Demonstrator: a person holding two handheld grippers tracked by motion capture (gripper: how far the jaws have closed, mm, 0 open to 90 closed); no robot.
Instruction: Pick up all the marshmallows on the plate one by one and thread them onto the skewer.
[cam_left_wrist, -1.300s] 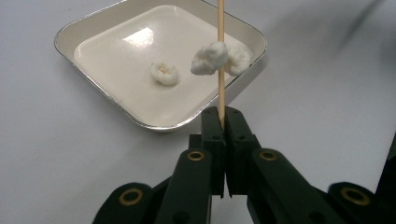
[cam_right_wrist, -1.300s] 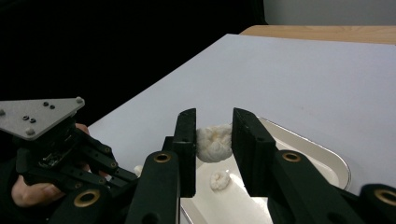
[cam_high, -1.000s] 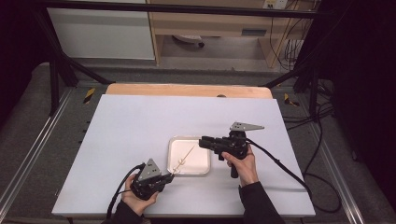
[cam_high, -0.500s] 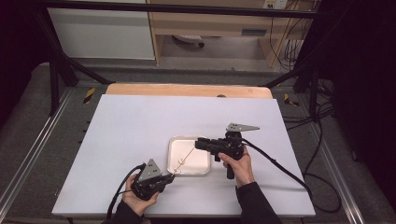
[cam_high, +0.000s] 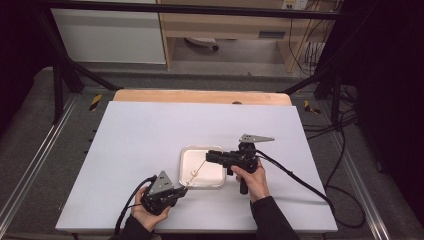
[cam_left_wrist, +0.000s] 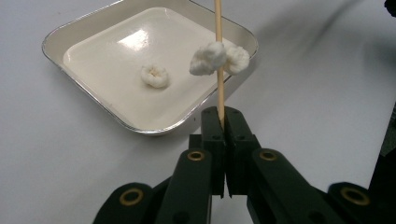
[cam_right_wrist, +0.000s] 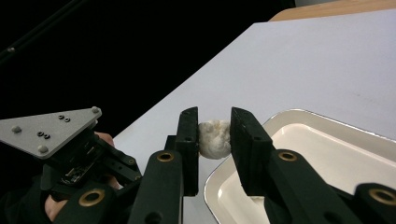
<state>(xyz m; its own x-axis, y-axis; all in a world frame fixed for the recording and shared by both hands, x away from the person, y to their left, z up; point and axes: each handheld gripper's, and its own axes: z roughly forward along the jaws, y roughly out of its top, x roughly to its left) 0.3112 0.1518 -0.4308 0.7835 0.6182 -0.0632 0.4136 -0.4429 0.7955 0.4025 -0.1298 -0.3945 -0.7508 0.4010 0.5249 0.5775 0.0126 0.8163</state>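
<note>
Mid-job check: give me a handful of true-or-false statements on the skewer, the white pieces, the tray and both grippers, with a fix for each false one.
1. The left gripper is shut on the wooden skewer. True.
2. Two white puffy pieces sit threaded on the skewer. True.
3. The right gripper is empty. False: a white piece sits between its jaws, which have just been closing.
4. The metal tray holds nothing. False: one white piece lies in it.
5. In the high view the skewer runs from the left gripper up over the tray toward the right gripper. True.
</note>
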